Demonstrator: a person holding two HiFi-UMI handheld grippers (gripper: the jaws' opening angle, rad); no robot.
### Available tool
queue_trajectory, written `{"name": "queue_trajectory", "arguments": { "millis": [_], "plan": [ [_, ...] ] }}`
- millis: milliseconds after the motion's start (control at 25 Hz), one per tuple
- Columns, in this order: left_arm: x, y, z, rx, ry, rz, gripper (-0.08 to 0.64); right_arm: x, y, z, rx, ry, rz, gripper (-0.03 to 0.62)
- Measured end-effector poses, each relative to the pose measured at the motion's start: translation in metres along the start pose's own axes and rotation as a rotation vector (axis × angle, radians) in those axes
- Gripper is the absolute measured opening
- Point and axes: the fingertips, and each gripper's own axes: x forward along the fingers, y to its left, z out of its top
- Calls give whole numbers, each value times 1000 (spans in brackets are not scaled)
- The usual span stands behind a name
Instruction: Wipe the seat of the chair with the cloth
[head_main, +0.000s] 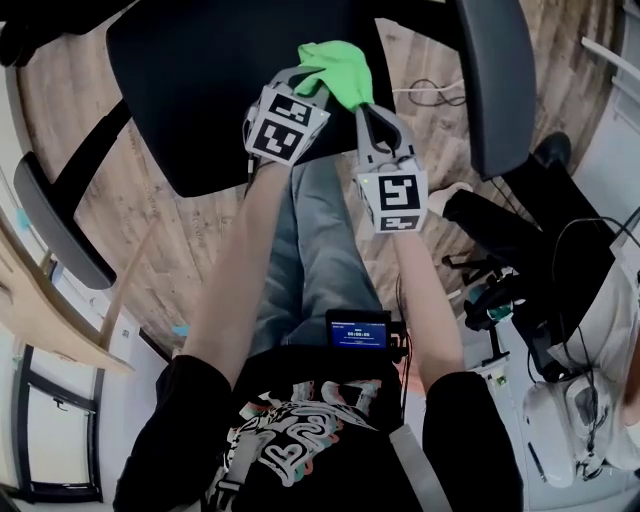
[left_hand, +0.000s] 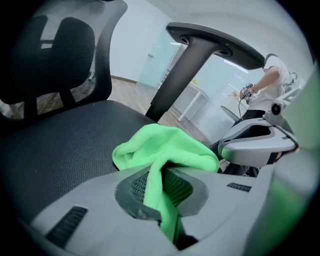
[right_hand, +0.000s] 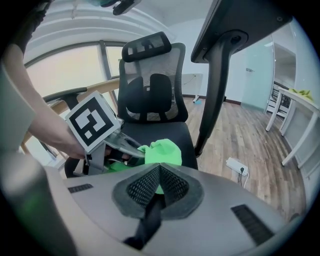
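Observation:
The green cloth (head_main: 340, 68) lies bunched at the near right part of the black chair seat (head_main: 200, 90). My left gripper (head_main: 312, 82) is shut on the cloth, and a fold of the green cloth (left_hand: 165, 150) runs down between its jaws in the left gripper view. The mesh seat (left_hand: 60, 150) spreads out to the left beyond it. My right gripper (head_main: 368, 112) hovers just right of the cloth with its jaws shut and nothing seen between them. From the right gripper (right_hand: 159, 175) view, the cloth (right_hand: 162, 151) and the left gripper (right_hand: 125, 147) lie just ahead.
The chair's right armrest (head_main: 492, 80) rises close to my right gripper. Its backrest (right_hand: 152, 85) and left armrest (head_main: 55, 225) frame the seat. A power strip (right_hand: 235, 165) lies on the wooden floor. Black equipment (head_main: 530, 250) stands at the right, and the person's legs (head_main: 315, 260) are below.

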Motion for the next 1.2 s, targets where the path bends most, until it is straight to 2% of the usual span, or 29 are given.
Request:
{"name": "queue_trajectory", "arguments": {
  "millis": [320, 680, 960, 1200],
  "plan": [
    [1, -2, 1, 52, 18, -14, 14, 0, -5, -1, 6, 1, -19, 2],
    [-10, 9, -6, 37, 28, -12, 14, -1, -9, -4, -9, 6, -14, 2],
    [-46, 69, -31, 1, 46, 111, 14, 3, 1, -1, -22, 3, -3, 2],
    [-85, 121, -50, -72, 50, 231, 14, 6, 12, -4, -29, 4, 14, 2]
  ]
}}
